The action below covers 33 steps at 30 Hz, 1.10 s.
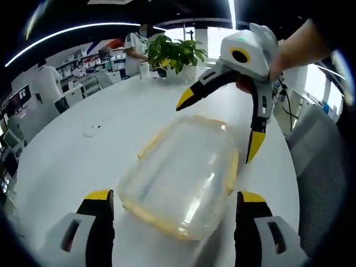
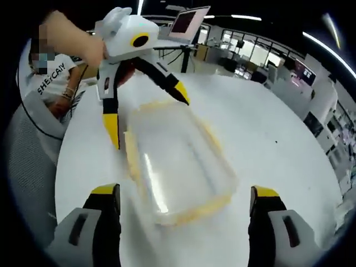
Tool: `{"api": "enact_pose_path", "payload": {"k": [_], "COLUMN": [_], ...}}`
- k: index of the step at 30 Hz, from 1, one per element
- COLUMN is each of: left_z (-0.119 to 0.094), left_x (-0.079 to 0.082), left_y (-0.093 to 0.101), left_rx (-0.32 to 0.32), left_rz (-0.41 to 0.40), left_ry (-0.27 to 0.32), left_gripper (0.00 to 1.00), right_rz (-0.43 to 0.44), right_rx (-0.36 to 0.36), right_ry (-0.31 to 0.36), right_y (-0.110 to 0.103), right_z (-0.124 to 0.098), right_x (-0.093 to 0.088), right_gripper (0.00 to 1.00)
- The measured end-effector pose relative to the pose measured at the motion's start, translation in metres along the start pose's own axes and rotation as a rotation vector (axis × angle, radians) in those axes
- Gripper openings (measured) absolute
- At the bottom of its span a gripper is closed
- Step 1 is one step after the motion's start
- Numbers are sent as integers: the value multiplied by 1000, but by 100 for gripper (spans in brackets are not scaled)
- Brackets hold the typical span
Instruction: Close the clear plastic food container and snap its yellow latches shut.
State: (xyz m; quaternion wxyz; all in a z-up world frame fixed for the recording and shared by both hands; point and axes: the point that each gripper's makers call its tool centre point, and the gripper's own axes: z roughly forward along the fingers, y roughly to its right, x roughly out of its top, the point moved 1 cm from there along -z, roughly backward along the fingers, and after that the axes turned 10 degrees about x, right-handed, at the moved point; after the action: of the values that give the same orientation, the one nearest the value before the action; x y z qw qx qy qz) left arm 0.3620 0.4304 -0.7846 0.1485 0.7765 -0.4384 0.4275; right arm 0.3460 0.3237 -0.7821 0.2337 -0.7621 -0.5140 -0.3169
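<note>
- The container (image 1: pixel 186 175) sits mid-table (image 1: pixel 67 161), lid on, latches (image 1: pixel 232 173) seemingly unsnapped.
- Your left gripper (image 1: pixel 173 214) and right gripper (image 2: pixel 183 208) are both spread wide, holding nothing.
- Steady one end while pressing a latch.

The clear container (image 1: pixel 181 175) between the left gripper's (image 1: pixel 175 203) spread fingertips is motion-blurred, so its yellow latches (image 2: pixel 132 153) cannot be told open or snapped. Both views cut off their own fingers' bases at the bottom edge.

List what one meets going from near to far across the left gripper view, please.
Left tool → clear container → right tool → potted plant at the far edge of the white table.
</note>
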Motion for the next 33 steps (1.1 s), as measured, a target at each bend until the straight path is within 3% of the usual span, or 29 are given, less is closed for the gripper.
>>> {"api": "enact_pose_path", "payload": {"k": [4,6,9,12,18,33], "left_z": [-6,-8,-11,-15,-19,-32], "left_x": [-10,-10,-3,-4,-19,-21], "left_y": [12,16,14,11,18,40], "left_rx": [-14,-13,17,35,26,13], "left_rz": [-39,-53,-170,-219,-231,-266], "left_ry": [2,25,99,118,93,99], "left_gripper": [90,92,99,99,99,99], "right_rz": [68,77,120,145,180,223], "right_rx": [-5,-7,-3,3,0,-27], "right_ry": [88,96,119,143,170,188], "right_y": [-10,-14,-24,-32,-40,-52], "right_z": [0,1,5,7,7,-4], "right_x": [3,0,-6,-10,-10,-10], "right_gripper": [98,99,100,100,100,97]}}
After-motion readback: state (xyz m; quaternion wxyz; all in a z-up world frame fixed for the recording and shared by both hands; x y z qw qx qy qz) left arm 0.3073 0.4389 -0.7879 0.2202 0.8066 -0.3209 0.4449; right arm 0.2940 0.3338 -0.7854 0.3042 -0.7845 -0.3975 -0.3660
